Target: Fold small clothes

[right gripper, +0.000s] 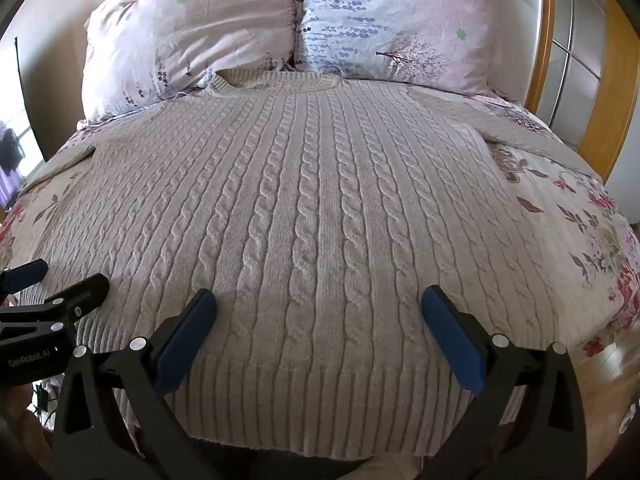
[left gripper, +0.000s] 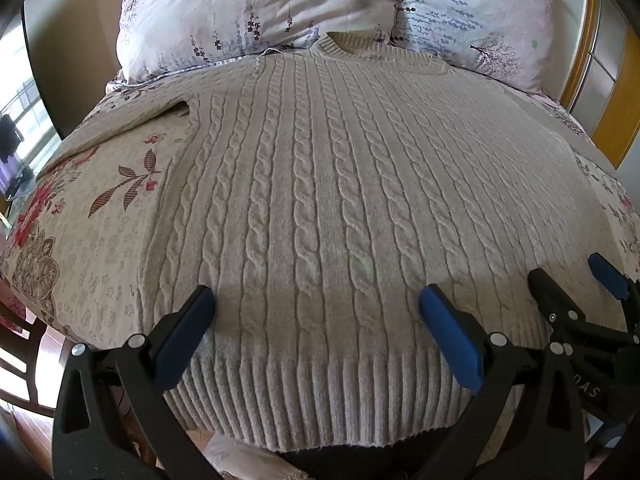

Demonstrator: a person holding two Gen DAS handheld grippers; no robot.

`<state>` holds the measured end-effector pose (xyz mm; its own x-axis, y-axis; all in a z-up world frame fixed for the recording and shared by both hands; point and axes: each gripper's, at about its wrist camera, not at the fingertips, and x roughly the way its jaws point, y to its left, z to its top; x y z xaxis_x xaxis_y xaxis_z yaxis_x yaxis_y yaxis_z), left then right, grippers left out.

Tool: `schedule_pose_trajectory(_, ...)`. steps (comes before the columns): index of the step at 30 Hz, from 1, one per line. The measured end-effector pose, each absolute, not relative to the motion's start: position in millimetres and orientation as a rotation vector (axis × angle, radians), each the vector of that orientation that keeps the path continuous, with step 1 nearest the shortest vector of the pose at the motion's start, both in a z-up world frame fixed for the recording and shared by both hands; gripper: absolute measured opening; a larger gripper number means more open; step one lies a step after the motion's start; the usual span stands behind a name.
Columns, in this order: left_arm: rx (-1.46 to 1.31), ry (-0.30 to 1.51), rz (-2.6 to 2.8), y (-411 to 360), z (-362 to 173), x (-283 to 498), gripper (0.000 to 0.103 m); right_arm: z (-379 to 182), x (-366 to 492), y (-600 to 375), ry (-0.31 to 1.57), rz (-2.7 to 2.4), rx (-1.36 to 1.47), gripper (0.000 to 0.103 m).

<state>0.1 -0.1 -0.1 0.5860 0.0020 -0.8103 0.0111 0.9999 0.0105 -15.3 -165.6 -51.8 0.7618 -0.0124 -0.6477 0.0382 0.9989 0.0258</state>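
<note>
Broadly, largest to smallest:
Bed: a bedspread (left gripper: 100, 216) printed with red flowers and brown leaves covers the whole surface, its near edge falling away toward a wooden floor (right gripper: 600, 380).
Sweater: a cream cable-knit sweater (left gripper: 320, 184) lies flat and face up across the middle of the bedspread, ribbed hem toward the cameras, round collar (right gripper: 276, 80) at the far end, touching the pillows.
Sleeves: the left sleeve (left gripper: 132, 120) runs out sideways over the bedspread; the right sleeve (right gripper: 520, 136) does the same on the other side.
Pillows: two pale floral pillows (right gripper: 192, 40) stand side by side against the headboard, just behind the collar.
Wardrobe: an orange wooden frame (right gripper: 616, 92) rises at the bed's right side.
Left gripper: the left gripper (left gripper: 316, 320) tilts down over the hem, jaws spread as wide as they go, blue pads (left gripper: 452, 340) apart with only knit showing between them, gripping nothing.
Right gripper: the right gripper (right gripper: 318, 320) hangs just beside it over the same hem, likewise fully spread and empty.
Contact: whether either fingertip touches the knit cannot be told.
</note>
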Motion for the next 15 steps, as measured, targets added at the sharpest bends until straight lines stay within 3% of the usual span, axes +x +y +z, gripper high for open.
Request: schedule_pose_trajectory(15, 0.015, 0.943, -0.005, -0.1, 0.0, 0.0, 0.101, -52.3, -15.3, -165.4, 0.707, -0.028, 0.038, 0.102)
